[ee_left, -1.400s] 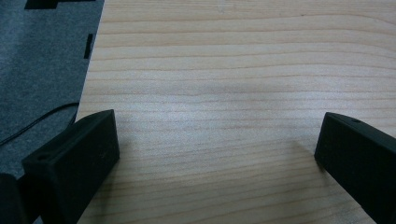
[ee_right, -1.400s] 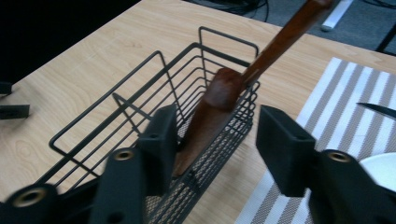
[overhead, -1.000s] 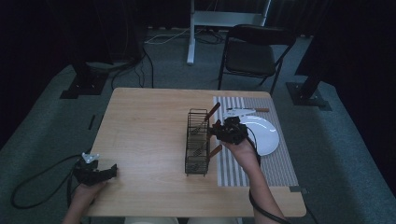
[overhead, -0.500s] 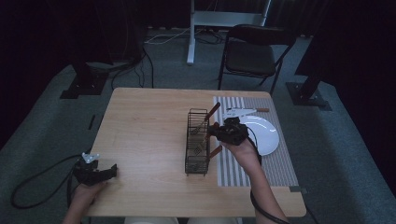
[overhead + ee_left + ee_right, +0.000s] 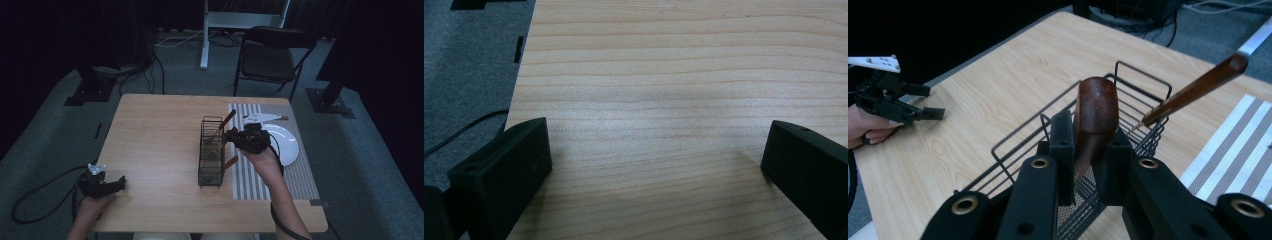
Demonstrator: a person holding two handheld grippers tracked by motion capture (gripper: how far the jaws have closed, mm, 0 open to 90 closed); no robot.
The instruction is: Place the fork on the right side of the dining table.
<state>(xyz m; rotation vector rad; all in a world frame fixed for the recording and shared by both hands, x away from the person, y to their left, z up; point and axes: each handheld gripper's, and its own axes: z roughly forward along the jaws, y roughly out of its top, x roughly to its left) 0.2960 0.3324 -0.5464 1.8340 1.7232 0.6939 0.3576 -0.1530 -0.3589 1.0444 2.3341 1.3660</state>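
Observation:
My right gripper (image 5: 1088, 145) is shut on a thick brown wooden handle (image 5: 1095, 112), which it holds over the black wire basket (image 5: 1128, 75). In the high view that gripper (image 5: 229, 137) sits at the right side of the basket (image 5: 211, 152). A second wooden-handled utensil (image 5: 1198, 85) leans out of the basket's far end (image 5: 228, 118). Another brown handle (image 5: 230, 162) sticks out of the basket's right side, nearer the person. My left gripper (image 5: 120, 184) rests open on the table's near left corner, with only bare wood between its jaws (image 5: 656, 165).
A white plate (image 5: 287, 145) lies on a striped placemat (image 5: 295, 175) right of the basket, with a pale utensil (image 5: 260, 118) at its far edge. A black chair (image 5: 270, 55) and stand legs are beyond the table (image 5: 160, 135). A cable (image 5: 40, 187) trails off the left edge.

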